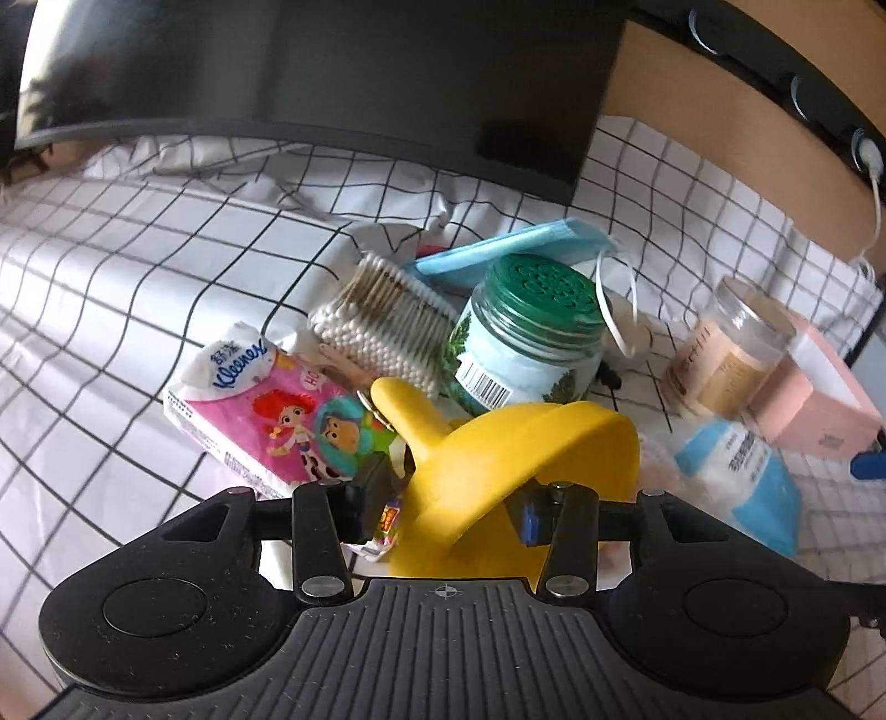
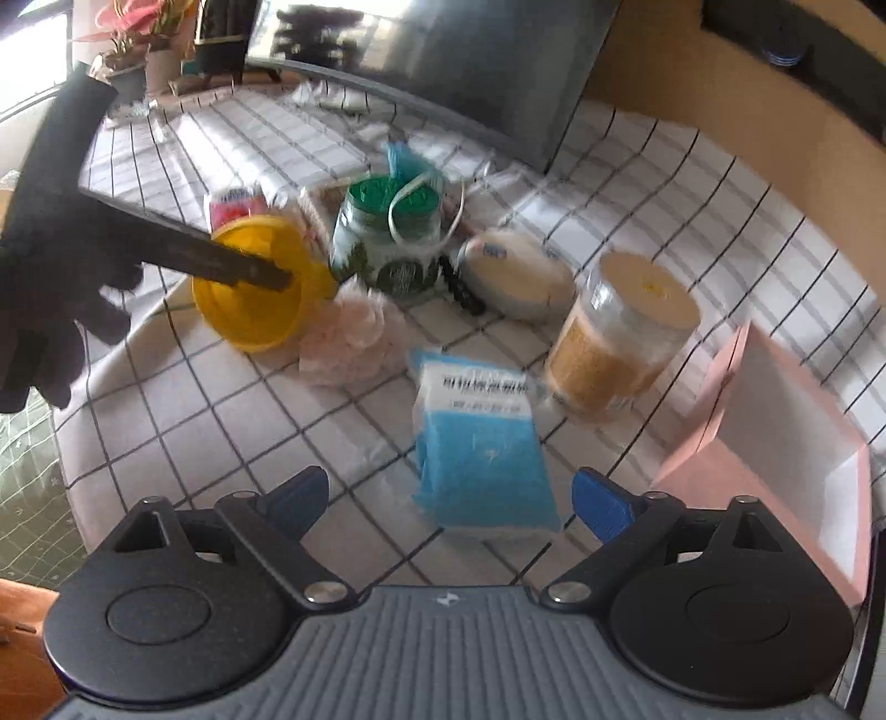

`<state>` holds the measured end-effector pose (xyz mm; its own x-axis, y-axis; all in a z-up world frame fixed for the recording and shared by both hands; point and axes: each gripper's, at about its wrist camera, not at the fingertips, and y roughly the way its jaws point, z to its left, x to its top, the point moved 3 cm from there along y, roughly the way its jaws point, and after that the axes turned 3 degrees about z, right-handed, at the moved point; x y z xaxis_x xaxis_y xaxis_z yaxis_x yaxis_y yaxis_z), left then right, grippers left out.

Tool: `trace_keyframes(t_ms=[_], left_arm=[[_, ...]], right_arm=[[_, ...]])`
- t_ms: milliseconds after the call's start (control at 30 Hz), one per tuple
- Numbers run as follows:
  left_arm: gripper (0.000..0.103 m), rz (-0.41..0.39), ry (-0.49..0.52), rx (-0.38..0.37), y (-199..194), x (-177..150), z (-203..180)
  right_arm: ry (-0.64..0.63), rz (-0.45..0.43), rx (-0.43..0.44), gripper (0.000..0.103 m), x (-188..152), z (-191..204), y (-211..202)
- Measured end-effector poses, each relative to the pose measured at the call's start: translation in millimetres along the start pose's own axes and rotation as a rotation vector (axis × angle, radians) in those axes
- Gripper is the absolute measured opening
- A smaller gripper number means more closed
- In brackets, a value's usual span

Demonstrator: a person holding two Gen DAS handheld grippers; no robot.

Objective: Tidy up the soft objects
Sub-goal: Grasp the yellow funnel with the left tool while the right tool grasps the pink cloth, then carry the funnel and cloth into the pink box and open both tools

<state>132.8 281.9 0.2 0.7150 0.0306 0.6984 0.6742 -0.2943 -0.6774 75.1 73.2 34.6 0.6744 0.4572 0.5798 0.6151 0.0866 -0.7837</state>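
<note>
2 grippers: left fingers (image 1: 382, 498) spread around yellow funnel (image 1: 498, 459); right fingers (image 2: 601, 507) spread, empty.

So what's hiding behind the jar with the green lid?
Behind the glass jar with the green perforated lid lies a blue face mask, its white ear loop draped beside the jar. The jar covers the mask's lower part, so nothing more shows.

Grid-check cloth (image 1: 166, 266) on table, dark monitor (image 1: 332, 72) behind, bright window (image 2: 33, 50) w/ potted plants (image 2: 144, 39).

Blue cotton-pad pack (image 2: 482, 443) flat on checked cloth, pink puff (image 2: 349, 338) beside yellow funnel (image 2: 260, 288)
</note>
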Motion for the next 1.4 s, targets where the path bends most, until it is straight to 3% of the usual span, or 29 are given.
trace_keyframes(t_ms=[33, 133, 167, 300, 533, 567, 700, 800, 867, 1033, 1233, 1333, 1400], left_arm=[[0.047, -0.006, -0.026, -0.014, 0, -1, 3], [0.022, -0.009, -0.082, -0.058, -6, -2, 10], [0.02, -0.02, -0.111, -0.067, -11, -3, 12], [0.018, -0.115, -0.099, -0.034, -41, -6, 10], [0.017, -0.156, -0.064, -0.038, -84, -12, 3], [0.017, -0.157, -0.062, -0.035, -89, -14, 2], [0.017, -0.147, -0.044, -0.013, -103, -23, -1], [0.016, -0.138, -0.019, -0.045, -110, -23, -10], [0.016, -0.134, 0.028, -0.065, -113, -21, -23], [0.016, -0.076, 0.121, -0.209, -100, -17, -71], [0.016, 0.067, 0.285, -0.413, -59, -31, -162], [0.016, 0.119, 0.358, -0.467, -43, -37, -199], [0.016, 0.113, 0.39, -0.495, -37, -34, -220]], right_arm=[[0.007, -0.008, 0.001, 0.088, 1, -1, 0], [0.044, -0.015, 0.032, 0.078, 8, -4, 2], [0.048, -0.014, 0.047, 0.077, 11, -4, 4], [0.045, -0.037, 0.112, 0.077, 33, 4, 16], [0.037, -0.036, 0.193, 0.075, 72, 26, 66], [0.039, -0.025, 0.195, 0.069, 74, 28, 74], [0.024, 0.035, 0.265, 0.016, 78, 34, 93], [0.017, -0.004, 0.267, 0.015, 74, 29, 70], [0.028, -0.047, 0.251, 0.014, 69, 18, 43], [0.104, -0.105, 0.149, 0.014, 34, -28, -22], [0.238, -0.012, -0.074, 0.014, -43, -86, -62], [0.316, 0.017, -0.143, 0.014, -78, -107, -76], [0.362, 0.018, -0.176, 0.014, -97, -122, -86]])
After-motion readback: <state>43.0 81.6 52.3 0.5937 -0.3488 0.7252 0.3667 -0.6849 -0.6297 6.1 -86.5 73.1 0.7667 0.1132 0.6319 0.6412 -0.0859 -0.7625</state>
